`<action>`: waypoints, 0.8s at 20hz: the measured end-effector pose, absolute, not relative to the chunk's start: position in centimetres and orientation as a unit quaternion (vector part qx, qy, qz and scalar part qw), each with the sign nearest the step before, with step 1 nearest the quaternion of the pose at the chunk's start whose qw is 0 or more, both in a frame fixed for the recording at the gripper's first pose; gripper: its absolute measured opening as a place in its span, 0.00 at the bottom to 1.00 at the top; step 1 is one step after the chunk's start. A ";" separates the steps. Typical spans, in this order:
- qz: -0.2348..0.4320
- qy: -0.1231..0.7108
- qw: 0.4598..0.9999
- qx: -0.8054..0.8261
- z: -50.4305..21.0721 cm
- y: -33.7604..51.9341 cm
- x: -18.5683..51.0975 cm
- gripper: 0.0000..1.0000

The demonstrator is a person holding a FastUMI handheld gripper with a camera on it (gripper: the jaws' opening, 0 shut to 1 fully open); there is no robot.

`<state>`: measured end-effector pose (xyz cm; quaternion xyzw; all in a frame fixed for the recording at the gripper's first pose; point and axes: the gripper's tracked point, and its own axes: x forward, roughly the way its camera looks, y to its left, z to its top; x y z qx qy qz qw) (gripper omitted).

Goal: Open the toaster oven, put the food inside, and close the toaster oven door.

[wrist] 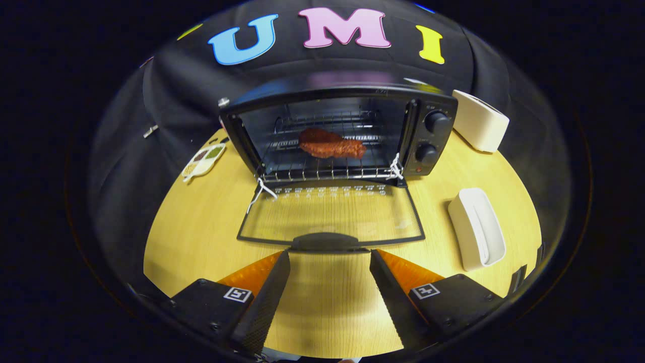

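Food in, door down, gripper empty at the handle.

The toaster oven (337,133) stands on the wooden table (191,237) with its glass door (330,214) folded flat toward the gripper (330,258). The steak-like food (331,144) lies on the wire rack (327,171) inside. The fingers are spread apart, holding nothing; their tips flank the dark door handle (326,242), which lies just ahead and between them, long axis crosswise to the fingers. The hinge is at the oven's base beyond. Judgement: only closing remains; the handle edge must be lifted up and away toward the oven front. Two white containers (476,227) sit off to the oven's side.
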<state>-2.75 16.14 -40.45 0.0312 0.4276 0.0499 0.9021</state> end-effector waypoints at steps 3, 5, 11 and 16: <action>0.044 0.448 0.892 0.027 -42.2 16.8 -3.2 0.99; 0.039 0.462 0.886 0.016 -43.4 16.9 -3.1 0.99; 0.022 0.479 0.878 0.005 -45.7 17.1 -2.3 0.99; 0.006 0.480 0.877 0.005 -46.9 17.1 -1.2 0.99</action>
